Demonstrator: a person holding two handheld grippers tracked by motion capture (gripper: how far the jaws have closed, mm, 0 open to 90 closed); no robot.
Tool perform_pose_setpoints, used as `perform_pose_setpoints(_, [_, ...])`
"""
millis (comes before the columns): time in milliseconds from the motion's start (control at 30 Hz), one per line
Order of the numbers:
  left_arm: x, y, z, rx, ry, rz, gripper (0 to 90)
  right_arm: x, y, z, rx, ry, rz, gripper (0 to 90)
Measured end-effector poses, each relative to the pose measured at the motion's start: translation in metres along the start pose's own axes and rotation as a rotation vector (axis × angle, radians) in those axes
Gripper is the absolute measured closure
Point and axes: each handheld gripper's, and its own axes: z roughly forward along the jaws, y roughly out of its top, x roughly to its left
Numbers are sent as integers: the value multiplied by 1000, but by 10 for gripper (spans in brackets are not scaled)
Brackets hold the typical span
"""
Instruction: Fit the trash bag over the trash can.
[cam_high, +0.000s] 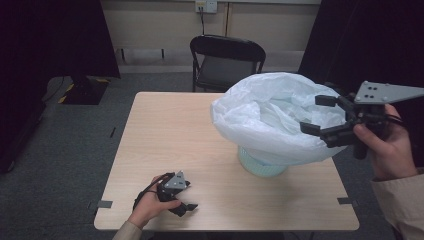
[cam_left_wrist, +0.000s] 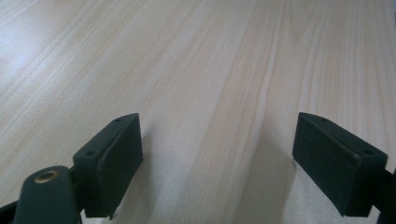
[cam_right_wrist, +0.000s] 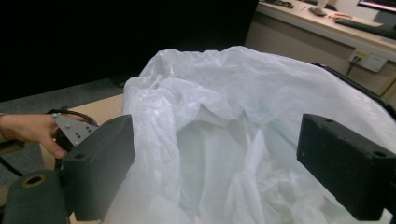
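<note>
A white plastic bag lines a pale green bin that stands on the right half of the wooden bench. The bag billows wide over the bin's rim, and its mouth gapes upward. The right hand-held gripper hovers at the bag's right edge, raised above the bench, with its jaws spread apart and nothing between them; in the right gripper view the crumpled plastic lies just beyond the two black pads without touching either. The right hand grips the tool from the right side of the bench. The left hand-held gripper sits low at the front left of the bench, well apart from the bag, its jaws also standing apart over bare wood. A black folding chair stands behind the bench
</note>
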Motion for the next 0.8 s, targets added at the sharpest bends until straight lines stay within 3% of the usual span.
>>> perform_pose_setpoints(67, [0,0,0,8,12,25,154,1,3,11,23,22,2,105])
perform_pose_setpoints(167, [1,-4,2,-22,6,28,137,1,9,27,51,34,-5,104])
perform_pose_setpoints(500, [3,-4,1,-20,-8,39,121,-9,32,73,129,21,-25,122])
perform_pose_setpoints(633, [3,-5,1,-20,-11,41,121,-21,52,74,82,-3,-14,124])
perform_pose_setpoints(800, [4,-5,1,-21,-12,44,122,-24,70,71,83,-17,-29,125])
